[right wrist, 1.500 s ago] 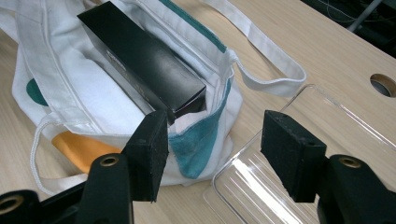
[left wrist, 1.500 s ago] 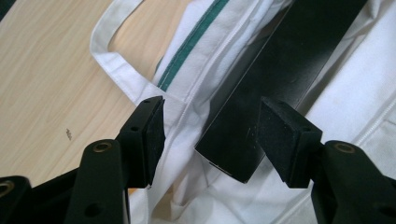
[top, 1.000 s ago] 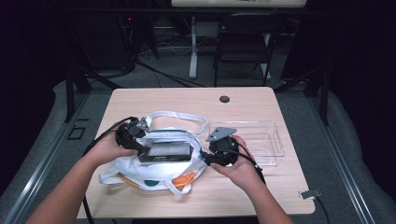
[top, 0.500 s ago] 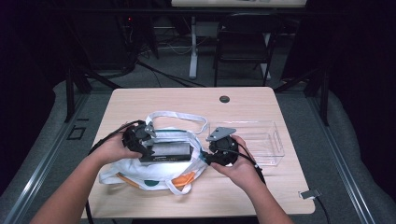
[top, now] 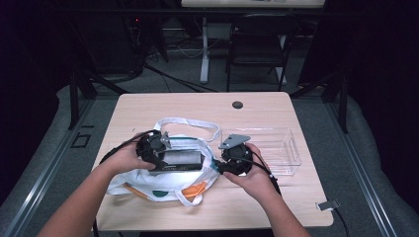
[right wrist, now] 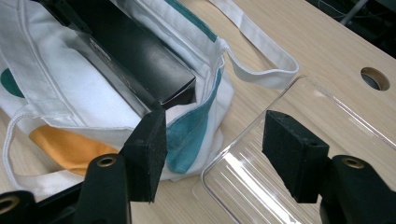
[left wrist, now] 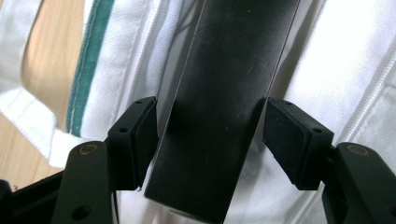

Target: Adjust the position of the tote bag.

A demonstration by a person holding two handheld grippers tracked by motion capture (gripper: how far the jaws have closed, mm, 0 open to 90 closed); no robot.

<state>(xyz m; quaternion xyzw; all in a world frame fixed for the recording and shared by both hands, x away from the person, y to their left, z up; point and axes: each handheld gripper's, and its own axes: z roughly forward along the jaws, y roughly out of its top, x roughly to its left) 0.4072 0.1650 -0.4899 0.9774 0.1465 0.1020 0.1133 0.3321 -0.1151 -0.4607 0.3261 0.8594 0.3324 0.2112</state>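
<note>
- Since the earlier frame, the left gripper (top: 157,150) had shifted inward over the bag, its jaws just opening; the black box sat between the pads (left wrist: 140,135), which stood off it.
- One wooden table (top: 148,111) carried everything, with bare room along its far edge.
- One white tote bag (top: 143,180) lay at the near left.
- One clear plastic tray (top: 286,148) sat just right of the bag.
- One black box (top: 182,159) lay in the bag's mouth.
- One right gripper (top: 217,165) hovered wide open and empty between bag and tray.
</note>
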